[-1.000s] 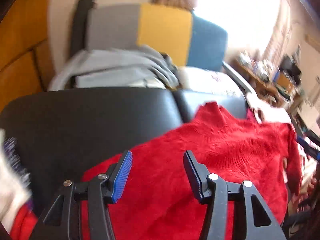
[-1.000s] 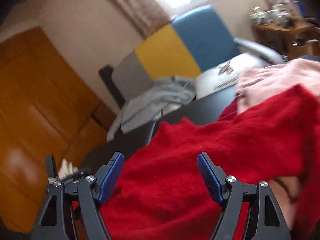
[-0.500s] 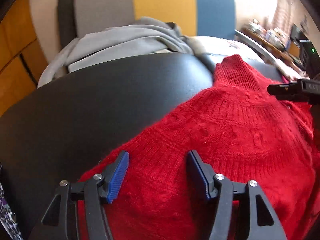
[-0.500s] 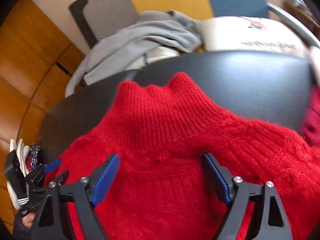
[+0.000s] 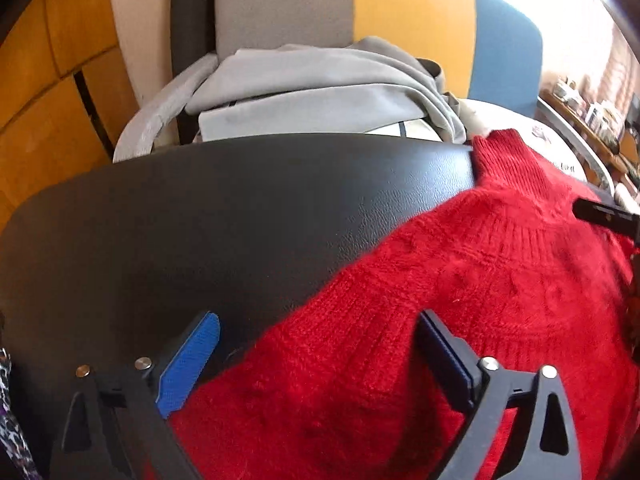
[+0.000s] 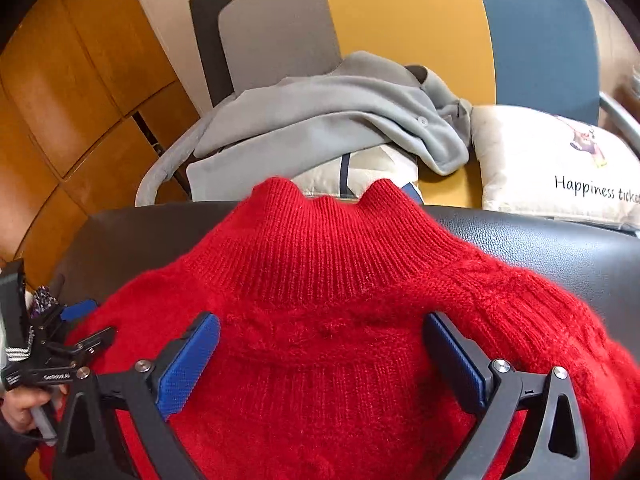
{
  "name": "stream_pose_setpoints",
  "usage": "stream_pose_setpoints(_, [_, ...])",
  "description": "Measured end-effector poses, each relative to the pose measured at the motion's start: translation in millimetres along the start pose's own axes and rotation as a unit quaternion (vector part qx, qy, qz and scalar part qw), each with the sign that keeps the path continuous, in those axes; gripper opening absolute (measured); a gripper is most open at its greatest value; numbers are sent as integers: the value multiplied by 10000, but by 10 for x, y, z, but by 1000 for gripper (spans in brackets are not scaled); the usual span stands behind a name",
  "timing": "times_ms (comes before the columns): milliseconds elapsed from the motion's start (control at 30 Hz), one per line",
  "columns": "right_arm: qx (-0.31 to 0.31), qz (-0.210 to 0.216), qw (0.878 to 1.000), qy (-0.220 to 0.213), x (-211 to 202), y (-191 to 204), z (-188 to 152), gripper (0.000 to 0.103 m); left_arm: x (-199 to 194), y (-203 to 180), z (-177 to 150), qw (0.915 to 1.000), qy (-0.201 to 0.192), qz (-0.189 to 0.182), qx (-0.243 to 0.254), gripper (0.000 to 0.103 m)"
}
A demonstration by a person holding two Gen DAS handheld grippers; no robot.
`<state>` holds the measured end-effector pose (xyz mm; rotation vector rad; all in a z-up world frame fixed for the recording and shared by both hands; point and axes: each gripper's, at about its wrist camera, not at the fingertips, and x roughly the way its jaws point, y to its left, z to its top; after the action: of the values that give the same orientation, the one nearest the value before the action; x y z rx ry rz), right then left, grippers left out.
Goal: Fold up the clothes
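Observation:
A red knitted sweater [image 5: 460, 304] lies spread on a black leather surface [image 5: 224, 216], its high collar [image 6: 328, 232] pointing to the far edge. My left gripper [image 5: 316, 344] is open and empty, low over the sweater's left shoulder edge. My right gripper [image 6: 320, 344] is open and empty, low over the sweater just below the collar. The left gripper [image 6: 86, 322] also shows at the far left of the right wrist view, and the tip of the right one [image 5: 604, 216] at the right edge of the left wrist view.
Beyond the black surface stands a chair with a grey, yellow and blue back [image 6: 400, 28]. A grey garment [image 6: 320, 120] and a white printed cushion [image 6: 560, 168] lie on it. Orange wooden panels [image 6: 60, 92] are at the left. A cluttered shelf [image 5: 592, 108] is far right.
Both grippers have come down and forward over the sweater. The sweater now lies flatter, with its collar at the far edge. Both sets of jaws stay open.

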<state>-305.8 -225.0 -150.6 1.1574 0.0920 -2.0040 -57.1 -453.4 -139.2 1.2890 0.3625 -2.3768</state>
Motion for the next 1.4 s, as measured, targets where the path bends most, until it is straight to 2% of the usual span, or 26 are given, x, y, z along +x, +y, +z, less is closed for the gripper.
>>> stream_pose_setpoints(33, [125,130,9998,32,-66,11,-5,100,-62,0,-3,10000,2,8,-51,71])
stream_pose_setpoints(67, [224,295,9993,-16,-185,29,-51,100,-148,-7,-22,9999,-30,45,-85,65])
stream_pose_setpoints(133, [354,597,9975,-151,-477,63,-240,100,-401,-9,-121,9996,-152,-8,-238,64])
stream_pose_setpoints(233, [441,813,9956,-162,-874,82,-681,100,-777,-57,-378,9969,-210,-572,-495,64])
stream_pose_setpoints(300, [498,956,9940,-169,-1139,95,-974,100,-1008,-151,-598,9963,-277,-714,-378,64])
stream_pose_setpoints(400, [483,689,9963,-199,-1570,37,-1514,100,-1336,-395,-1088,9941,-299,-1042,-19,64])
stream_pose_setpoints(500, [858,511,9947,-264,-1956,-143,-2046,100,-1468,-656,-1528,9942,-190,-945,473,64])
stream_pose_setpoints(567, [1192,534,9911,-244,-2132,-278,-2368,100,-1466,-743,-1778,9946,-59,-867,566,64])
stream_pose_setpoints(633, [1493,570,9869,-203,-2264,-401,-2677,101,-1441,-762,-2005,9963,12,-603,611,65])
stream_pose_setpoints(700, [1611,641,9847,-188,-2315,-454,-2917,100,-1490,-739,-2158,9966,-163,-374,709,67])
stream_pose_setpoints(800, [1408,716,9866,-410,-2420,-385,-3121,100,-1526,-592,-2213,9982,-89,-257,543,67])
stream_pose_setpoints(867, [1214,651,9887,-585,-2425,-347,-3184,101,-1537,-544,-2221,9979,-71,-159,632,68])
stream_pose_setpoints(933, [1154,711,9890,-595,-2432,-301,-3228,101,-1556,-521,-2221,9977,-63,-81,673,68])
stream_pose_setpoints(1100, [1083,931,9883,-525,-2451,-183,-3327,103,-1644,-510,-2157,9996,-25,-44,277,69])
stream_pose_setpoints(1200, [1066,1053,9870,-583,-2473,-138,-3397,103,-1697,-503,-2118,10000,-2,-22,39,64])
stream_pose_setpoints(1233, [1019,883,9885,-685,-2517,-165,-3397,103,-1723,-568,-2092,9999,-47,-132,16,64])
stream_pose_setpoints(1333, [741,11,9931,-907,-2691,-259,-3332,103,-1818,-891,-1986,9972,-282,-689,54,66])
stream_pose_setpoints(1367, [646,-280,9927,-980,-2748,-291,-3311,103,-1824,-1046,-1961,9959,-334,-816,219,66])
stream_pose_setpoints(1400, [551,-570,9913,-1051,-2806,-322,-3290,97,-1813,-1231,-1943,9940,-368,-906,482,66])
